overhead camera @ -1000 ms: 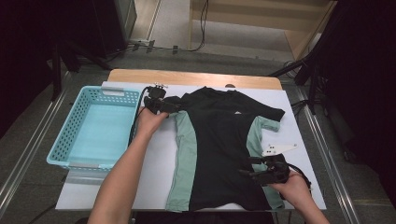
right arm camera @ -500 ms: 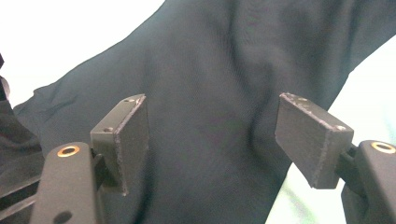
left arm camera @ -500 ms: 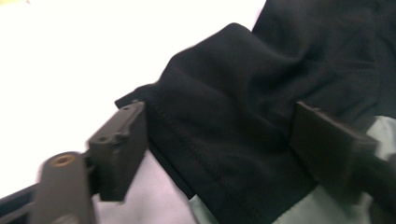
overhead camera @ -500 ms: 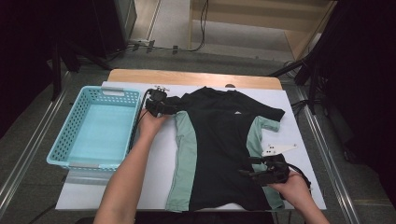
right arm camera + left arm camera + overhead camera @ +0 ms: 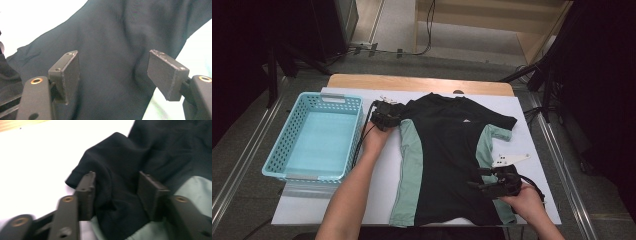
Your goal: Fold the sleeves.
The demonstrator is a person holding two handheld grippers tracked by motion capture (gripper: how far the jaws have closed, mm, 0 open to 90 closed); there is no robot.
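The shirt [image 5: 447, 160], black with pale green side panels, lies flat on the white table [image 5: 522, 120] beside the blue basket [image 5: 314, 137], and only your left gripper view shows its black sleeve [image 5: 110, 170] bunched between your left gripper [image 5: 117, 192]'s spread jaws, not yet clamped. Your right gripper [image 5: 113, 72] sits by the shirt's lower hem with its jaws wide apart over black cloth. Since a second ago neither hand has shifted much; the small white chest mark [image 5: 466, 121] is too small to read.
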